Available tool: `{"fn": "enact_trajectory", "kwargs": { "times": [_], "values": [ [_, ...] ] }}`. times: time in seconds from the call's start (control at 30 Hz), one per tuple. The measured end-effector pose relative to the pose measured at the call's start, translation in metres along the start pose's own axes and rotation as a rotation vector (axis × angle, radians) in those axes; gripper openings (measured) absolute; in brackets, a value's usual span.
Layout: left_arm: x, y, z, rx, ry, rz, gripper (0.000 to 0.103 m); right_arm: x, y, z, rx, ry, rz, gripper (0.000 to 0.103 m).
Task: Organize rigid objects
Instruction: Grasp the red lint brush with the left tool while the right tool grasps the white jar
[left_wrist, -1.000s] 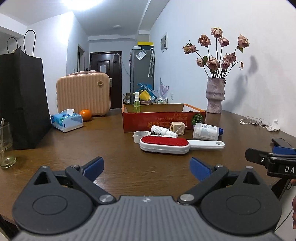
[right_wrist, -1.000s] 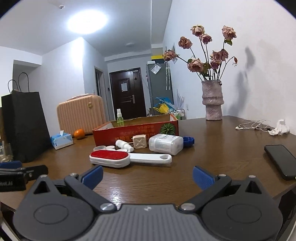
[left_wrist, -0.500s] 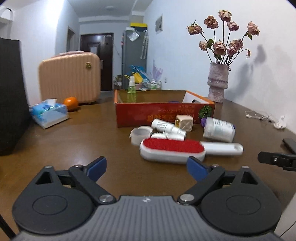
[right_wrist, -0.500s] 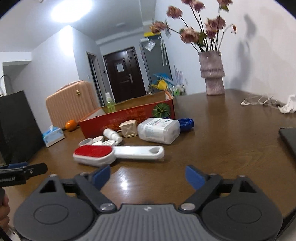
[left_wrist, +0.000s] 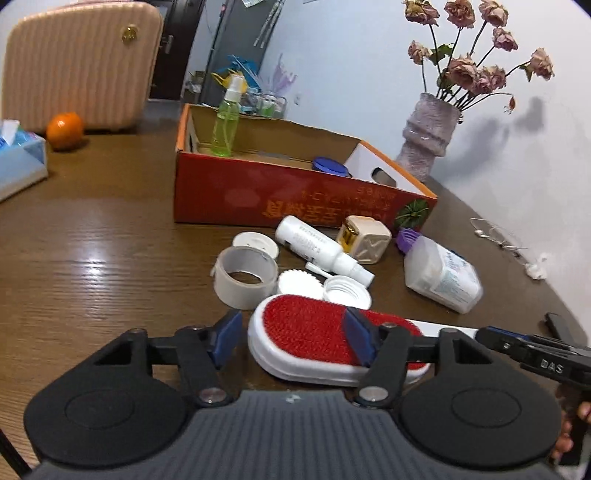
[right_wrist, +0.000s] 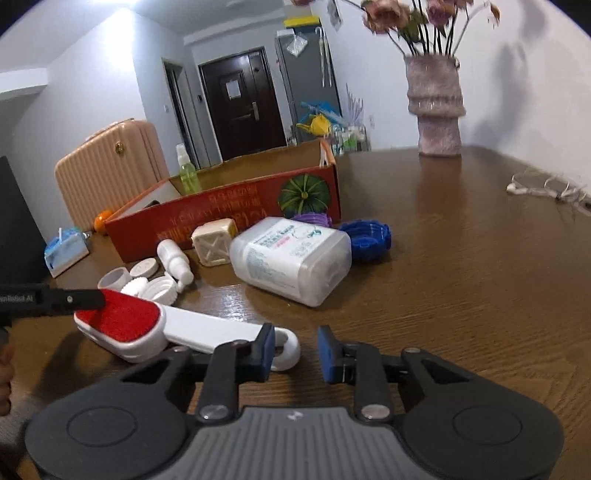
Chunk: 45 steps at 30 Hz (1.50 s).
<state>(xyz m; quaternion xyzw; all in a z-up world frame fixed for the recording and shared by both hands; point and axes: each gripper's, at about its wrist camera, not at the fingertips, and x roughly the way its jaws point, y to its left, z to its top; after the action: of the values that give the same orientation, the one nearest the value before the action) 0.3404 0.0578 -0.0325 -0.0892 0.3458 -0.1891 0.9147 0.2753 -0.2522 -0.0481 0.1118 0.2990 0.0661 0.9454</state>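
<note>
1. Desk (left_wrist: 92, 236): brown wood, with all the clutter sitting mid-desk.
2. Box (left_wrist: 258, 192): red cardboard, open top, at the far side of the pile. A green spray bottle (left_wrist: 227, 122) stands upright inside it.
3. Lint brush (left_wrist: 314, 332): red pad, white handle, lying flat at the near edge of the clutter, handle pointing right.
4. Left hand-held gripper (left_wrist: 291, 341): fingers spread wide, either side of the brush's red head, not clamping it.
5. Right hand-held gripper (right_wrist: 295, 352): narrower gap but still apart, right at the brush handle's loop end, holding nothing.
6. White jar (right_wrist: 291, 258): on its side just behind the brush handle.
7. Tape roll (left_wrist: 245, 275): just left of the brush head, with small white caps (left_wrist: 345, 290) beside it.
</note>
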Motion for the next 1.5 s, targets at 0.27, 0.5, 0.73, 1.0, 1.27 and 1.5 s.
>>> {"fn": "enact_trajectory", "kwargs": {
  "times": [0.27,0.5,0.73,1.0,1.27,1.5],
  "values": [
    [-0.005,0.005,-0.005,-0.063,0.036,-0.049,0.063,0.009,-0.011,0.009,-0.001,0.019,-0.010,0.031],
    [-0.023,0.004,-0.020,-0.171,0.038,-0.052,0.056,0.004,-0.006,0.005,0.017,0.019,0.022,0.011],
    [-0.083,-0.022,-0.046,-0.138,-0.053,-0.045,0.053,-0.044,-0.003,-0.011,0.038,-0.034,0.058,0.011],
    [-0.111,-0.034,-0.046,-0.156,-0.105,-0.083,0.052,-0.089,0.001,-0.010,0.028,-0.110,0.071,0.011],
    [-0.087,-0.035,0.030,-0.129,-0.156,-0.078,0.052,-0.067,-0.002,0.055,0.024,-0.173,0.099,0.011],
    [-0.031,-0.013,0.110,-0.115,-0.173,-0.044,0.052,0.009,-0.015,0.135,0.076,-0.135,0.167,0.011]
  ]
}}
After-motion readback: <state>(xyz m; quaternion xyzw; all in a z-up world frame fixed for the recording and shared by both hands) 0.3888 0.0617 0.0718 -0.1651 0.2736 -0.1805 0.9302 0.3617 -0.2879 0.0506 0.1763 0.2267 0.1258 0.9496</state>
